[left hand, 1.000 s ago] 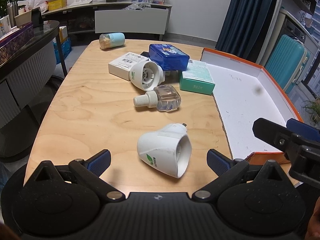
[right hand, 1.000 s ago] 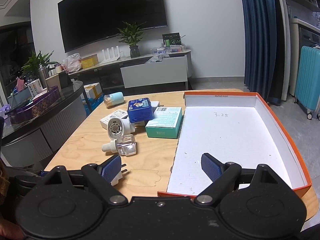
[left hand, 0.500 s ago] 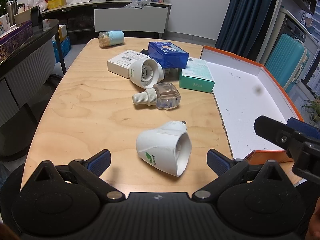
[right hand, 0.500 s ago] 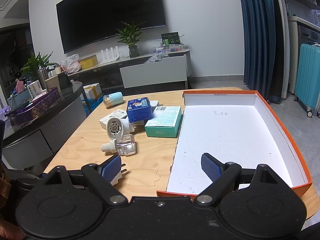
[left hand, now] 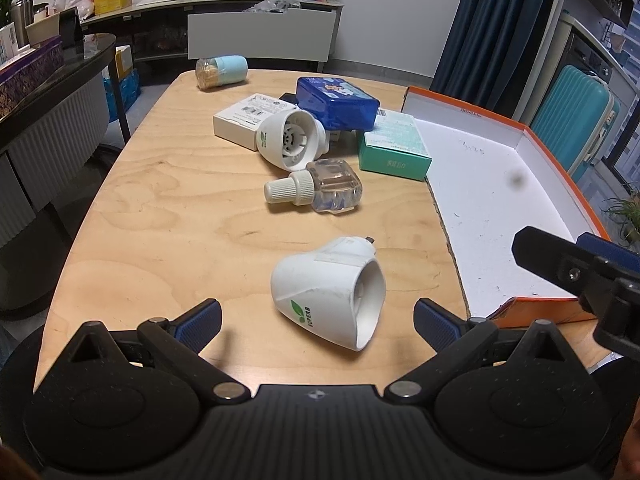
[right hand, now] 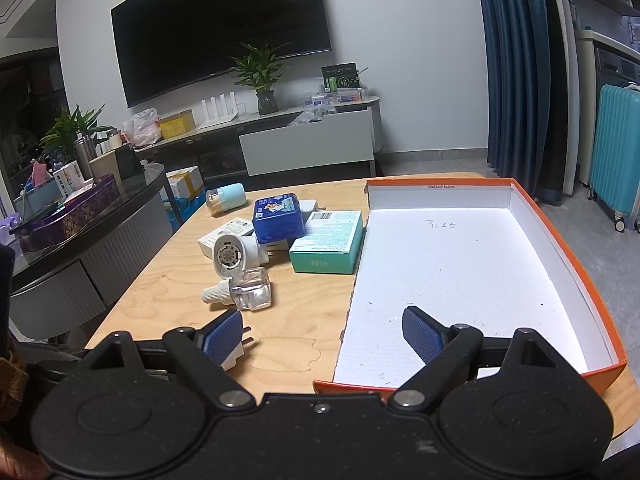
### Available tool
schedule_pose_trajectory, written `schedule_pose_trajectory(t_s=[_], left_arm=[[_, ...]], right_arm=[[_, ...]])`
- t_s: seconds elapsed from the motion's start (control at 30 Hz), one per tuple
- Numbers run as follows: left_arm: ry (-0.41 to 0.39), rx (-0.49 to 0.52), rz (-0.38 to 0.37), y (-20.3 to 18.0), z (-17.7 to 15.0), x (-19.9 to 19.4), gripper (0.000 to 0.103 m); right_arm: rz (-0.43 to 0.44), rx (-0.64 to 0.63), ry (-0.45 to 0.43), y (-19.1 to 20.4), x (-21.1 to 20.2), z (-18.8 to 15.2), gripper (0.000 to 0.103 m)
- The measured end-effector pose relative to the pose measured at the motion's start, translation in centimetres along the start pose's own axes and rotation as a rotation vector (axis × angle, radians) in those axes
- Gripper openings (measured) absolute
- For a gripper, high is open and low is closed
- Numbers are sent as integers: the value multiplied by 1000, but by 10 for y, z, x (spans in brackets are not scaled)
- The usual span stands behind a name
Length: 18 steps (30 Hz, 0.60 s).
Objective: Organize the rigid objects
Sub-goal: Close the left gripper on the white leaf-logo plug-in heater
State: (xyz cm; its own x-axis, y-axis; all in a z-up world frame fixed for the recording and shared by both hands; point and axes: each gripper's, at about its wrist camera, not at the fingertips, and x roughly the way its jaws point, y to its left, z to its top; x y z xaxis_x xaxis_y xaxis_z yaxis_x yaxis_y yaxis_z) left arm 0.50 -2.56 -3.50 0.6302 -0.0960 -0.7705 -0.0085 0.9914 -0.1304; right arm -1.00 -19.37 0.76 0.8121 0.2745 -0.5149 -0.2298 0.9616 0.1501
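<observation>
Left gripper (left hand: pixel 317 316) wide open, empty; white plug-in diffuser (left hand: pixel 329 293) lying between the jaws, untouched. Right gripper (right hand: pixel 322 334) wide open, empty, over near edge of orange tray (right hand: pixel 568 256). Beyond: refill bottle (left hand: pixel 316 189), second diffuser (left hand: pixel 289 138), boxes.

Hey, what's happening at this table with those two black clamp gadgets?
A person is tidying clutter into the orange box, which holds nothing yet. The left gripper is open around a white plug-in diffuser lying on the wooden table, not gripping it. The right gripper hovers open at the box's near edge.
</observation>
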Motion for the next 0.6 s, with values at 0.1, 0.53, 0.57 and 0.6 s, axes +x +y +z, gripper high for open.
schedule_pose_trajectory(t_s=[0.1, 0.53, 0.57, 0.6], left_arm=[[4, 1, 0, 0, 0, 1, 103], [14, -3, -16, 3, 1, 11, 103], [14, -3, -16, 4, 1, 11, 103], [15, 0, -16, 4, 1, 13, 103]], right_arm=[[0, 2, 2, 0, 1, -1, 102], [-11, 2, 9, 0, 8, -3, 102], [-11, 1, 9, 0, 9, -3, 102], [-11, 0, 10, 0, 9, -3, 102]])
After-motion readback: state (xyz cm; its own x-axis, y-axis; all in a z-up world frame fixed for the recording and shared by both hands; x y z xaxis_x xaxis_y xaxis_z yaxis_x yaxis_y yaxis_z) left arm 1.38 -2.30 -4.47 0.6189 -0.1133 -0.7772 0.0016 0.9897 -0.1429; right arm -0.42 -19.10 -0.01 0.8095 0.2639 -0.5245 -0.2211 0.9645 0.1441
